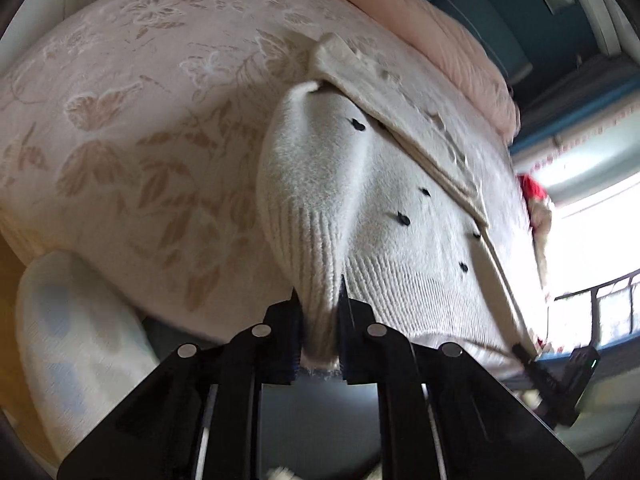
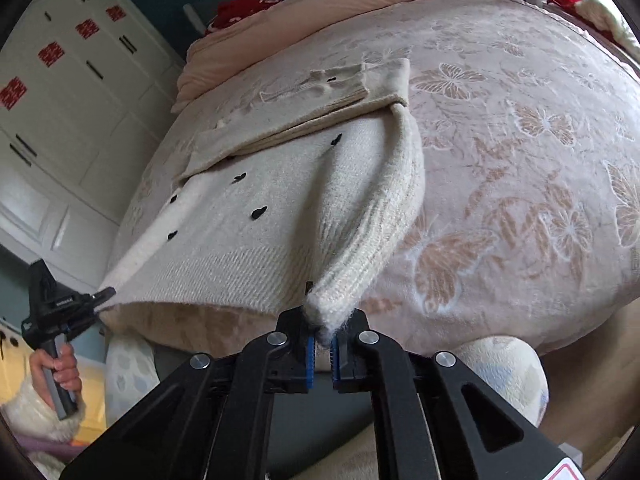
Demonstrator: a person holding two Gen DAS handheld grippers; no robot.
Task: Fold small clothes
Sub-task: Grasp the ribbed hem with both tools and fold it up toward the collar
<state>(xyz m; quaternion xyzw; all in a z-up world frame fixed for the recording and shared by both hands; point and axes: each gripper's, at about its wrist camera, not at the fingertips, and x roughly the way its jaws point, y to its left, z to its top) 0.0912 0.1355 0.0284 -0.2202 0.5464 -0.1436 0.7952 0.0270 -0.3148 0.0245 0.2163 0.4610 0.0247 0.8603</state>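
While the white knitted sweater (image 1: 400, 216) lies spread on the bed (image 1: 120, 120), over a bedcover with a leaf and butterfly pattern, its near ribbed hem is grasped at two corners. The left gripper (image 1: 320, 320) is clenched on one hem corner, where the knit is bunched thickly between the pads, and the right gripper (image 2: 323, 334) is clenched on the other corner, only a small tuft of cloth being seen between its blue pads. In the right wrist view the left gripper (image 2: 102, 294) is seen at the far end of the hem, carried by a hand (image 2: 60, 368) in a fluffy sleeve. The hem is lifted off the bedcover and stretched between the two grippers, while the upper part of the sweater, with its small black marks, rests on the bed; a folded beige garment (image 2: 320, 104) lies across its far end. The step in hand is judged to be the folding of the hem toward the neck. To do it well, both corners should be kept at the same height and the hem kept lightly taut, so that the fold line is made straight. The right grip looks shallow, so a sudden pull should be avoided. The hem should be laid down flat before the grippers are released.
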